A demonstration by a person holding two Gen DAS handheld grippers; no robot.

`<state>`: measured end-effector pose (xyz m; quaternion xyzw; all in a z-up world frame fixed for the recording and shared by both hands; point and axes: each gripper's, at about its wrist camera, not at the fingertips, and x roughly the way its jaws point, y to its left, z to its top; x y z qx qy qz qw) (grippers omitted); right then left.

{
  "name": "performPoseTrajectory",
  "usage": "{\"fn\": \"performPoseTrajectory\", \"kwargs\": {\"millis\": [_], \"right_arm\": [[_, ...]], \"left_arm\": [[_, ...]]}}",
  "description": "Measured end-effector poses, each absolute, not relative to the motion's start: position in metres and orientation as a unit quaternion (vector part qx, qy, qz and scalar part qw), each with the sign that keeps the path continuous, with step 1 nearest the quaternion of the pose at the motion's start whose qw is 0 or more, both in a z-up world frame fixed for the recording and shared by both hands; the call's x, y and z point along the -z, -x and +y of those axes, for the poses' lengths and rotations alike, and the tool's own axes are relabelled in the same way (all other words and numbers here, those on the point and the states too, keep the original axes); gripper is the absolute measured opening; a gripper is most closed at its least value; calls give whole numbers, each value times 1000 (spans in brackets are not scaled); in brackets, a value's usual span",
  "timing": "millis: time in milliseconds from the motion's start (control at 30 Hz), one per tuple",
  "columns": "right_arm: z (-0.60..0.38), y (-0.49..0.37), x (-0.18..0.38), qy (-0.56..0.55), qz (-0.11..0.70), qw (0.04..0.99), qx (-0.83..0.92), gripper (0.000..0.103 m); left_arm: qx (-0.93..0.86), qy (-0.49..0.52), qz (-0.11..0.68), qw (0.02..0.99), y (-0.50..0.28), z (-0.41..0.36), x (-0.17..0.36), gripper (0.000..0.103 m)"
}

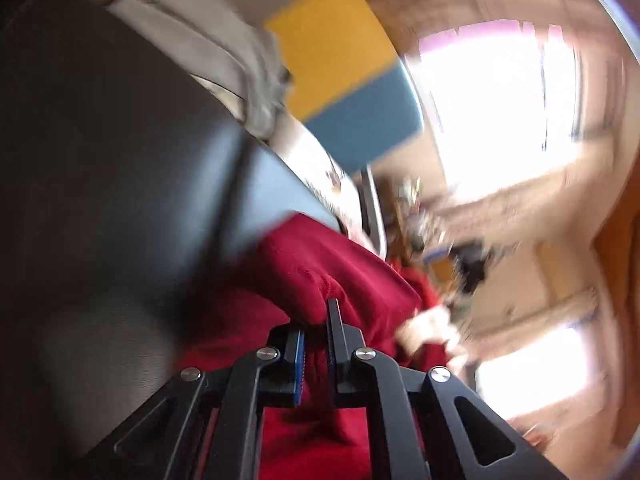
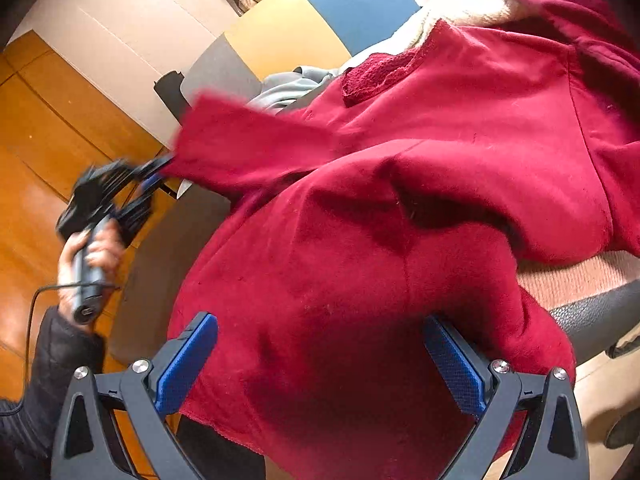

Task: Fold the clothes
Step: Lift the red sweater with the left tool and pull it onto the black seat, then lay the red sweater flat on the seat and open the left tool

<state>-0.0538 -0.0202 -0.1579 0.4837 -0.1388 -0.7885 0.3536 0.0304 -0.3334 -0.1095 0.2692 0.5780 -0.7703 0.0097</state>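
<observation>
Left wrist view: the left gripper is clenched on a bunched fold of the red garment, the cloth pinched between its blue pads and puckered just ahead of the fingertips. The view is motion-blurred; a dark seat surface fills the left side, and a pale grey garment lies beyond it.

Right wrist view: at far left the person's left hand grips the handle of that same tool, whose fingers close on the sleeve end of the red garment, drawn out and lifted over the orange wooden floor. The body of the garment is spread across the seat and hangs off its near edge. At the bottom the right gripper stands released, jaws wide apart, hovering over the lower body panel without hold — whether its pads brush the cloth cannot be told.

Handling, as judged: the fabric looks like thick fleece — soft, limp, moderately heavy for clothing, not slippery and not fragile. It will sag and drag wherever unsupported, so a single pinch carries only a local fold. Good holds appear to be seamed or doubled edges: cuff, hem corner, shoulder seam.
</observation>
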Motion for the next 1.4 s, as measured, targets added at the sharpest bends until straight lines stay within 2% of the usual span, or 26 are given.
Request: {"fn": "performPoseTrajectory", "kwargs": {"millis": [67,133,267,333,433,733,900,1067,1100,1133,1167,1400], "right_arm": [[-26,56,160,-486,-137,353,788,103],[-32,57,160,-487,-136,354,787,103],[-39,53,157,-487,-121,367,783,103],[-37,54,152,-483,-108,373,785,103],[-37,54,134,-467,-91,379,794,103],[-42,82,89,-405,-59,364,837,103],[-43,132,100,-417,-95,352,833,103],[-58,164,147,-475,-125,351,797,103],[-64,162,151,-480,-119,355,793,103],[-69,159,154,-483,-112,360,790,103],[-75,156,158,-486,-106,365,787,103],[-135,125,166,-511,-87,458,722,103]], "left_arm": [[731,-224,643,48,-91,-377,122,15],[721,-180,658,120,-150,-407,126,18],[731,-153,613,257,-240,-432,112,23],[750,-163,582,268,-248,-425,101,23],[794,-205,525,228,-200,-390,81,26],[882,-359,306,-16,53,-210,63,28],[863,-414,287,-31,140,-179,103,28],[844,-474,250,27,141,-199,163,27],[846,-468,253,26,131,-208,169,12],[853,-453,258,26,120,-216,174,10],[852,-449,266,38,109,-226,175,2],[861,-444,224,113,41,-260,165,2]]}}
